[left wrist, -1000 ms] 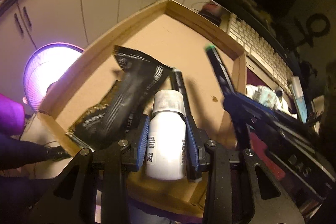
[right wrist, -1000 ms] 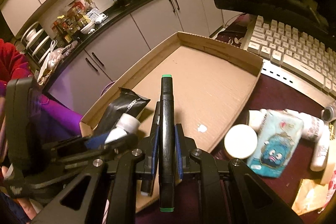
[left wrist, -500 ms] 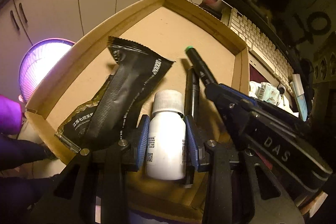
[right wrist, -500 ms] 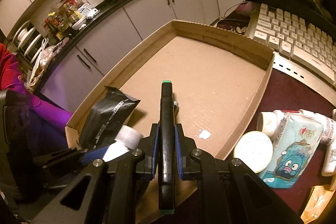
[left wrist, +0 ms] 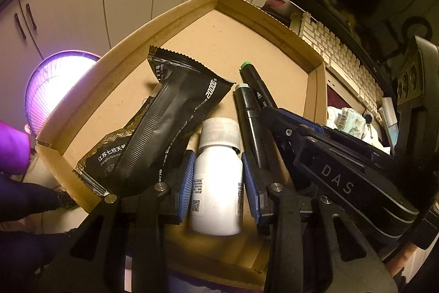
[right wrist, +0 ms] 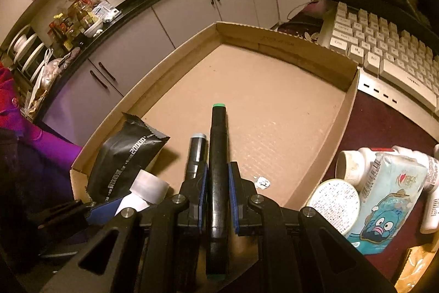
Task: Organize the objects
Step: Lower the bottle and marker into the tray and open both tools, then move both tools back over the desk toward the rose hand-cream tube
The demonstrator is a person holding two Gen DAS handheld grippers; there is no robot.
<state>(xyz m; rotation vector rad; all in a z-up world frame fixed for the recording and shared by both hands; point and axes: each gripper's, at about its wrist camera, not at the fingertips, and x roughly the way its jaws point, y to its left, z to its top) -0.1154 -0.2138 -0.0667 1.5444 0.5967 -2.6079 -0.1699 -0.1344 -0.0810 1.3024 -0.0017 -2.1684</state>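
Kitchen cabinets [right wrist: 170,26] stand behind a bench [right wrist: 384,128] bearing a shallow cardboard tray [right wrist: 288,45] and a keyboard [right wrist: 384,51]. Left tongs [left wrist: 216,177] pinch a white bottle [left wrist: 216,183] over the tray's near end, just beside a black pouch [left wrist: 164,122] lying in the tray. Right tongs [right wrist: 217,180] pinch a green-capped marker [right wrist: 218,155], held just beside a second marker [right wrist: 196,153] in the tray. Outside the tray's right wall lie a round tin [right wrist: 333,206] and a tissue pack [right wrist: 384,199].
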